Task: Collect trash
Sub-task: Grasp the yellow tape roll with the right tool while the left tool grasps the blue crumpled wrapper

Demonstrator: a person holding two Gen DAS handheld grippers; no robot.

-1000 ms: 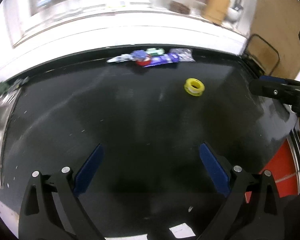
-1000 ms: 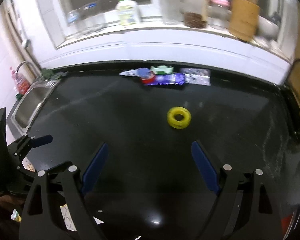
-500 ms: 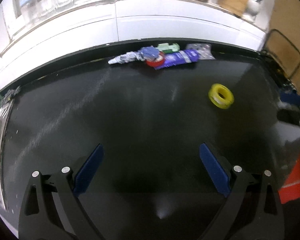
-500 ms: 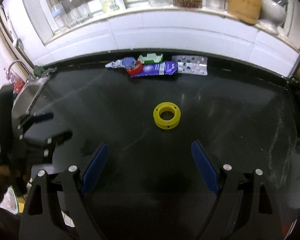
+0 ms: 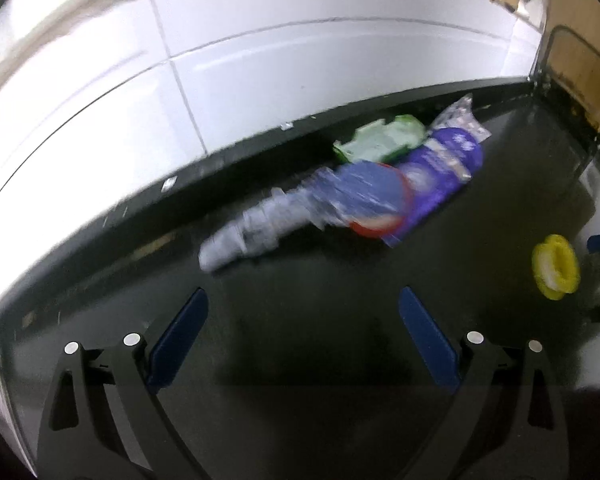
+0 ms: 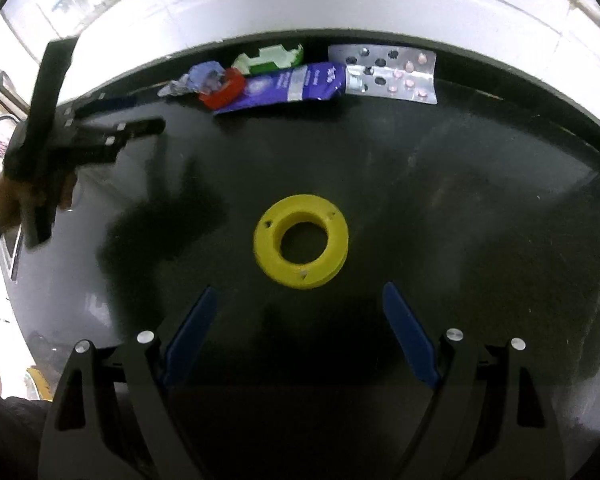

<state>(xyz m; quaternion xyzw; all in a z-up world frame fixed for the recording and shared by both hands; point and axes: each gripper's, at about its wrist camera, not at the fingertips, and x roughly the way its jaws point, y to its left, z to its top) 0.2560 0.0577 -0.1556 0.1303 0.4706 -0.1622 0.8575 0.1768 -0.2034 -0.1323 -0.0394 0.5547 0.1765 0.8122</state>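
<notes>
Trash lies along the back edge of a black counter: a crumpled clear-blue wrapper [image 5: 300, 208] [image 6: 196, 78], a red ring [image 5: 380, 222] [image 6: 222, 90], a purple tube [image 5: 440, 176] [image 6: 292, 86], a green packet [image 5: 380, 142] [image 6: 270, 58] and a silver pill blister [image 6: 388, 74]. A yellow spool [image 6: 301, 235] [image 5: 555, 267] lies mid-counter. My left gripper [image 5: 302, 336] is open and empty, just short of the wrapper; it also shows in the right wrist view [image 6: 140, 120]. My right gripper [image 6: 298, 336] is open and empty, just short of the spool.
A white tiled wall [image 5: 260, 60] rises right behind the trash. A sink [image 6: 14, 252] lies at the counter's left end. A wire rack [image 5: 580, 80] and a brown board stand at the right end.
Both grippers have moved forward and down. The left has closed in on the trash pile by the wall, the right on the yellow spool. Both stay open.
</notes>
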